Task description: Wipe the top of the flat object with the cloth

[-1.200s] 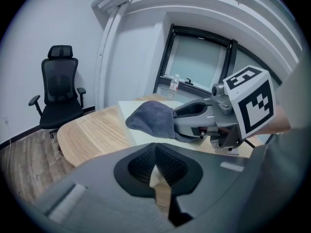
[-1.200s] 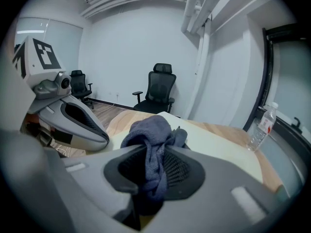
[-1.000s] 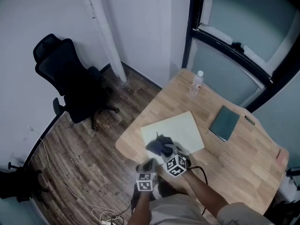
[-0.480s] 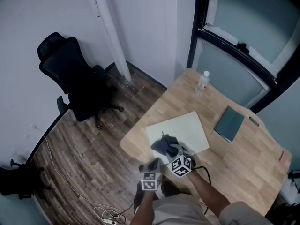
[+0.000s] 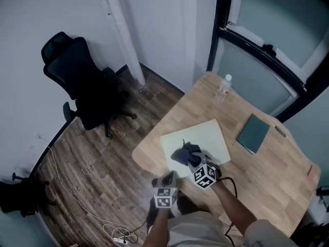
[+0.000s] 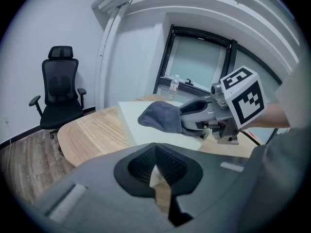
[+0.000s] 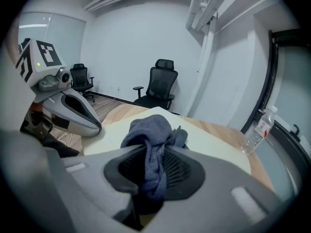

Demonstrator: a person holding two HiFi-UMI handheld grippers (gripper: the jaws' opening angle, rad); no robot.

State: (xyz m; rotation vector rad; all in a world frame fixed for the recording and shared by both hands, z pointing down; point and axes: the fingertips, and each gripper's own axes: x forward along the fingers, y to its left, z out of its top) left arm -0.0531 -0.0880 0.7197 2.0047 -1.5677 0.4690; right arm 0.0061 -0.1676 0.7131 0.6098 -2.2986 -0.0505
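Observation:
A pale flat board (image 5: 203,135) lies on the wooden table (image 5: 257,174). My right gripper (image 5: 193,162) is shut on a dark blue-grey cloth (image 5: 184,154) and holds it over the board's near part. In the right gripper view the cloth (image 7: 151,135) bunches between the jaws, with the board (image 7: 214,144) beyond it. My left gripper (image 5: 167,180) hangs off the table's near edge, left of the right one, shut and holding nothing. The left gripper view shows the cloth (image 6: 163,116) low over the board (image 6: 136,125); I cannot tell whether they touch.
A water bottle (image 5: 223,87) stands at the table's far corner. A dark green book (image 5: 253,133) lies right of the board. A black office chair (image 5: 77,81) stands on the wood floor to the left, and cables (image 5: 77,205) trail across the floor.
The right gripper has carried the cloth a little further onto the board. The left gripper has stayed at the table's near edge.

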